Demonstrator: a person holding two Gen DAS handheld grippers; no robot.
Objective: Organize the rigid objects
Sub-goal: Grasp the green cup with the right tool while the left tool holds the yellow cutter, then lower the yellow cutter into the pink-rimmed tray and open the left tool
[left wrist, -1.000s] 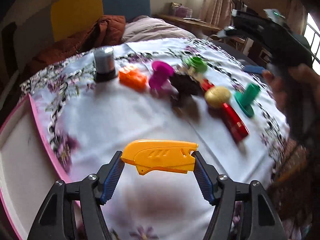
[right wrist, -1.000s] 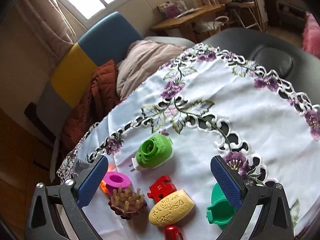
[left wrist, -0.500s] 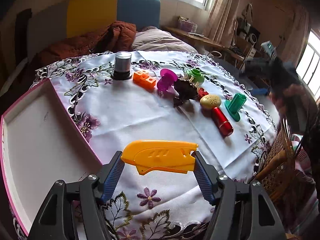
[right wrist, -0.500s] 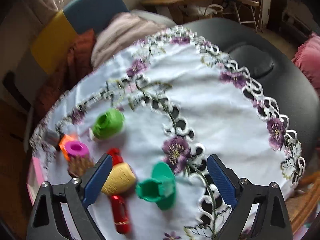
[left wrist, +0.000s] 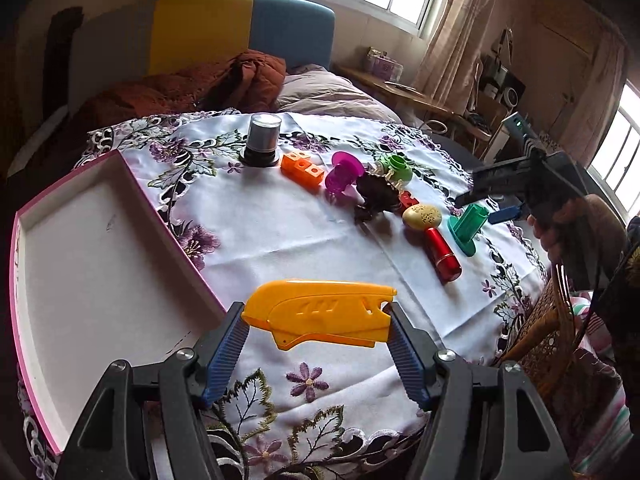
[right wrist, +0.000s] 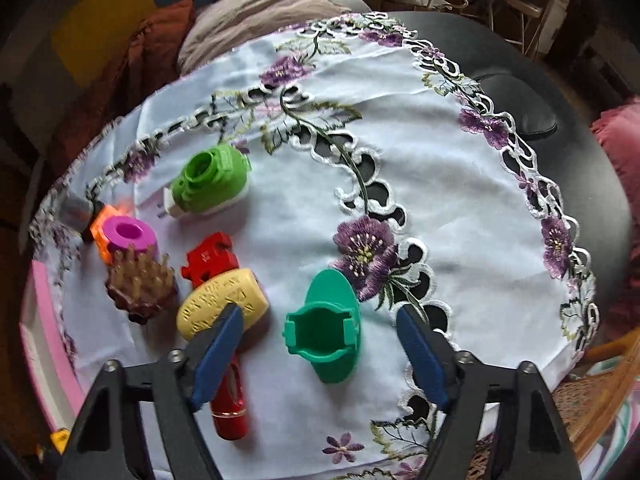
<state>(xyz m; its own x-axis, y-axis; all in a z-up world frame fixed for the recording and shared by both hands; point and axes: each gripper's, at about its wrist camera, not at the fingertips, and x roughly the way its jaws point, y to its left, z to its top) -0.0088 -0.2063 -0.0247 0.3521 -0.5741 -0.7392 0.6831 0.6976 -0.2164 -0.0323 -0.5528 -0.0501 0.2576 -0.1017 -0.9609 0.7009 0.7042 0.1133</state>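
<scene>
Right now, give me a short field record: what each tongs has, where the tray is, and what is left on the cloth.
left tongs: shut on the yellow plastic piece, held above the tablecloth
right tongs: open, jaws have just been closing, either side of the teal stand, pads not touching it
tray: white with pink rim, at the cloth's left edge, nothing seen in it
loose on cloth: red cylinder, cream oval piece, green plug-in device, magenta spool, orange block, brown spiky piece, red puzzle piece, silver canister
</scene>
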